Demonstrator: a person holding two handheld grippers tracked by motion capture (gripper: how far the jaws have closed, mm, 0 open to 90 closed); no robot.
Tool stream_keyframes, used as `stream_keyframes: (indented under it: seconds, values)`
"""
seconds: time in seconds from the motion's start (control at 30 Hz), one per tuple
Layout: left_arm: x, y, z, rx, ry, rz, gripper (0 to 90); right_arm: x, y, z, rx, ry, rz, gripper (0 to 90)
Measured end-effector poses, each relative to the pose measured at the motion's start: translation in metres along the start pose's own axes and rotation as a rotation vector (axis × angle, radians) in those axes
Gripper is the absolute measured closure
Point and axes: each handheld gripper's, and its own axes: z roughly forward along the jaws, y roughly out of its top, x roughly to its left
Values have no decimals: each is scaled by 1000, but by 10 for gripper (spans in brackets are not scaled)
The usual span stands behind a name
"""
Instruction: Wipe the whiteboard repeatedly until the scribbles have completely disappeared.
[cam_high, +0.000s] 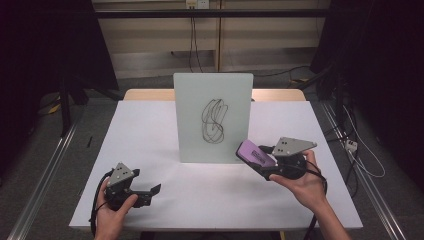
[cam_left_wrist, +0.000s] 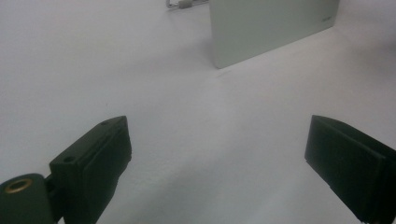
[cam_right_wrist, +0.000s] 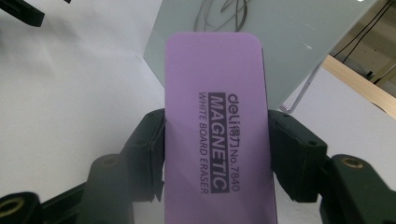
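A white table (cam_high: 150, 135) spreads across the high view, its far edge showing bare wood. Upright near its middle stands a pale whiteboard (cam_high: 213, 95), facing the person and bearing a black scribble (cam_high: 215, 121) of looping lines on its lower half.

To the right of the board's lower corner, the right gripper (cam_high: 260, 162) points toward the board, held off the tabletop in the person's right hand (cam_high: 305, 182). Its jaws are clamped on the two long sides of a purple eraser (cam_right_wrist: 217, 121) (the label reads "MAGNETIC WHITE BOARD ERASER"), whose free end lies just beside the board's lower right corner; whether it touches the board I cannot tell. In the right gripper view the eraser runs lengthwise up between the black pads, with the scribble above and behind it.

The left gripper (cam_left_wrist: 217, 154) sits near the table's front left, well apart from the board, gripped by the left hand (cam_high: 112, 212). Its jaws stand wide apart over bare white surface, with nothing between them.
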Motion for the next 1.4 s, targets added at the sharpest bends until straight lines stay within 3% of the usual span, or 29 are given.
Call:
stream_keyframes:
  seconds: [0.43, 0.77, 0.97, 1.03, 1.4]
  values:
    - [0, 0, 1, 1, 6, -11, 70, 10, 7, 5, -24, 11, -10, 413]
    - [-1, 1, 2, 8, -2, 8, 70, 12, 11, 9, -27, -2, -21, 414]
    - [0, -1, 0, -3, -2, -3, 70, 15, 16, 16, -13, -21, -69, 413]
    - [0, -1, -1, -4, 3, -1, 70, 14, 19, 16, -22, -47, -81, 414]
    - [0, -1, -2, 4, 13, -4, 70, 12, 29, 24, -49, -93, -135, 414]
